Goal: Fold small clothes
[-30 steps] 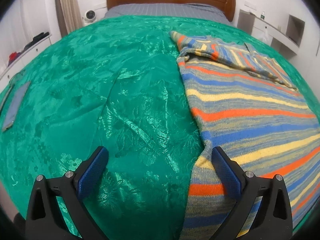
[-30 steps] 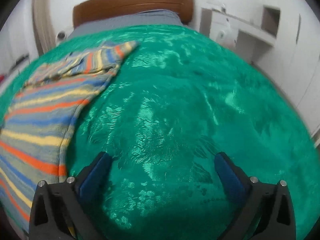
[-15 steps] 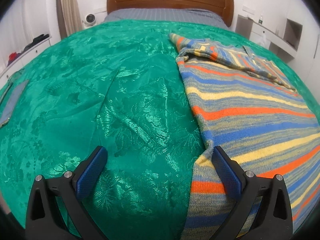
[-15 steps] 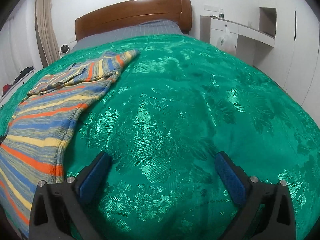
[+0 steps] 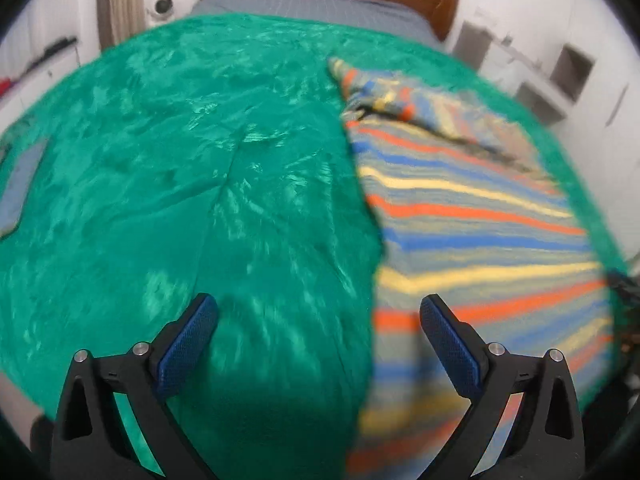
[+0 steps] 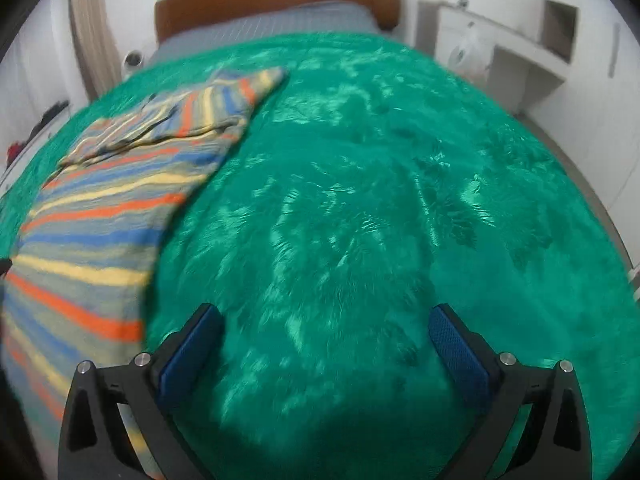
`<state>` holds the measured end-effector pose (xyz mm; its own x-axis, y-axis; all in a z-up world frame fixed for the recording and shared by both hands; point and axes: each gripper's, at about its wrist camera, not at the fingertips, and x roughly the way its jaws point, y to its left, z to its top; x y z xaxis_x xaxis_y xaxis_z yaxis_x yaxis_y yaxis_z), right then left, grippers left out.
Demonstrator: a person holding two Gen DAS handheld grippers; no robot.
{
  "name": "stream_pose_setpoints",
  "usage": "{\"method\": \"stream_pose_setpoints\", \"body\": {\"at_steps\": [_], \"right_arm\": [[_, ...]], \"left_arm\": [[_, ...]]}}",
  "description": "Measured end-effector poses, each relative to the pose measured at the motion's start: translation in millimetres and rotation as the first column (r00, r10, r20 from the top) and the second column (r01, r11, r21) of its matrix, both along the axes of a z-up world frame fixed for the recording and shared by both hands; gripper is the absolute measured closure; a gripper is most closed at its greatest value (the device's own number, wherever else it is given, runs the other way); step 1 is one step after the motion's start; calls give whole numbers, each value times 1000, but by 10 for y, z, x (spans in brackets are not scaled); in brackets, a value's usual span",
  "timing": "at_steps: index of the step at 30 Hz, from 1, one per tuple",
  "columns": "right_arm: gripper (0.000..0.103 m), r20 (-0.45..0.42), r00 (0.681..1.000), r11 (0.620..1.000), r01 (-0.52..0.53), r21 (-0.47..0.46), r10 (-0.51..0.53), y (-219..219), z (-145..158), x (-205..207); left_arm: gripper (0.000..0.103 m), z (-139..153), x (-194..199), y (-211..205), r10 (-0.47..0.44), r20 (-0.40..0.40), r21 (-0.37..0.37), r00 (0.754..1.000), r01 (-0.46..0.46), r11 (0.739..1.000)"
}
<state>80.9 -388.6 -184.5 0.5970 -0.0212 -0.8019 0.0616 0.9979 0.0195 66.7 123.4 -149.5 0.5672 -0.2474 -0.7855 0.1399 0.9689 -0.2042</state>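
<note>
Striped knit sweater [image 5: 472,216] flat on green bedspread [image 5: 180,160], sleeve folded across top, left tongs [image 5: 316,316] and right tongs [image 6: 324,320] wide open, empty, left view alone shows grey item [image 5: 20,188] at bedspread's edge

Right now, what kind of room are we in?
Most likely a bedroom: a bed with a wooden headboard and green bedspread, a striped sweater laid out on it, and white built-in shelving alongside.
</note>
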Motion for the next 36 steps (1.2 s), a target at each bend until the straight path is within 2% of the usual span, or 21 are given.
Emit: {"method": "stream_pose_setpoints", "body": {"at_steps": [2,4,6,7,9,10,11,12,13,14,15,16,17,18,24,26,27,32,34,36], "right_arm": [[1,33,993,993,-113,34,112,93,270,-234],[1,8,971,966,-240,95,240,224,384,-468],[1,-53,945,937,-311,158,323,357,357,-653],[2,-92,934,928,-325,182,345,426,290,-742],[14,-156,925,925,-310,222,347,486,135,-818],[24,-192,923,924,-279,260,333,501,34,-817],[27,-207,925,923,-252,290,318,499,-30,-815],[28,-211,930,922,-226,315,301,491,-77,-802],[33,-217,931,916,-210,341,294,496,-114,-779],[50,-220,929,910,-206,359,298,506,-132,-760],[62,-229,920,897,-214,387,318,532,-155,-736],[86,-246,910,894,-223,388,334,567,-178,-722],[96,-256,907,904,-229,362,333,588,-188,-727],[96,-261,907,912,-235,337,330,601,-169,-731],[97,-225,920,907,-230,354,321,554,85,-973],[97,-208,924,903,-230,363,319,566,147,-1027],[97,-199,929,896,-219,387,312,552,167,-1000],[97,-94,958,829,-183,528,271,390,366,-564],[97,-46,965,814,-192,548,258,334,482,-277],[97,1,967,816,-214,538,253,301,612,87]], "left_arm": [[1,42,-205,49,-54,-28,-49,998,53,997],[3,-92,-351,-14,-102,-109,-33,989,99,995],[14,-268,-417,-101,-133,-205,-30,970,130,991],[25,-315,-426,-133,-135,-238,-30,962,132,991],[30,-320,-458,-208,-130,-251,-5,959,133,991],[39,-310,-469,-241,-136,-253,-4,958,140,990],[48,-314,-484,-274,-142,-269,-5,953,146,989],[52,-319,-506,-304,-144,-283,-3,948,149,989],[57,-336,-526,-328,-147,-298,6,943,156,988],[74,-357,-552,-360,-155,-308,21,939,170,985],[89,-377,-562,-378,-168,-319,20,933,184,983],[99,-402,-574,-385,-180,-333,4,926,193,981],[100,-384,-574,-366,-178,-326,-7,928,186,983],[100,-360,-569,-336,-177,-320,-18,931,180,983],[101,-165,-699,-129,-203,-281,-105,938,180,978],[101,-139,-687,-89,-205,-283,-147,937,169,975],[101,-103,-635,-56,-205,-281,-194,938,154,969],[101,204,-90,-14,-193,-210,-346,958,112,932],[101,330,271,-58,-175,-181,-372,968,98,923],[101,443,709,-122,-149,-140,-360,979,90,929]]}}
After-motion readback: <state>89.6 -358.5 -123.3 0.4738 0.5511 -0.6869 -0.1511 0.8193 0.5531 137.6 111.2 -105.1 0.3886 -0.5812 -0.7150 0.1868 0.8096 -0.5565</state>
